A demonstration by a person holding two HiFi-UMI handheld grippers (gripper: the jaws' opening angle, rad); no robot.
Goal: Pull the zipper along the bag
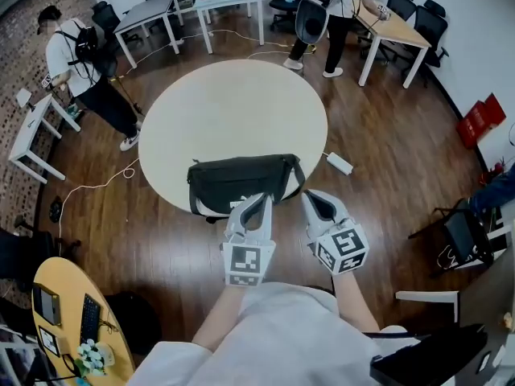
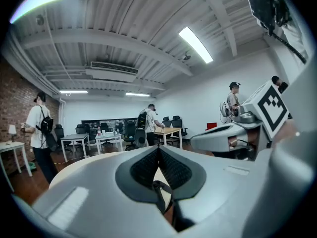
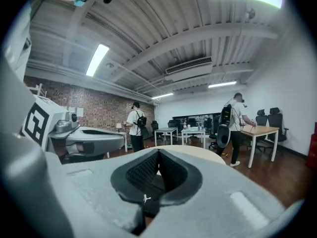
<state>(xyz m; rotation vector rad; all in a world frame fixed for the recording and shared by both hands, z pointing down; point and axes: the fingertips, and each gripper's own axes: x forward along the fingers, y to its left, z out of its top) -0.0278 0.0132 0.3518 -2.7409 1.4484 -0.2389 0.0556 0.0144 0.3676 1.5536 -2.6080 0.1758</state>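
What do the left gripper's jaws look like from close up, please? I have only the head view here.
Observer: In the left gripper view, the left gripper has its jaws together at the tips, and a thin dark strap shows in the gap behind them. I cannot tell whether the strap is pinched.
Operator: Thank you. How does the other one look?
Observer: In the right gripper view, the right gripper also has its tips together. The dark fabric of the bag, with a small white mark on it, fills the gap just behind them.
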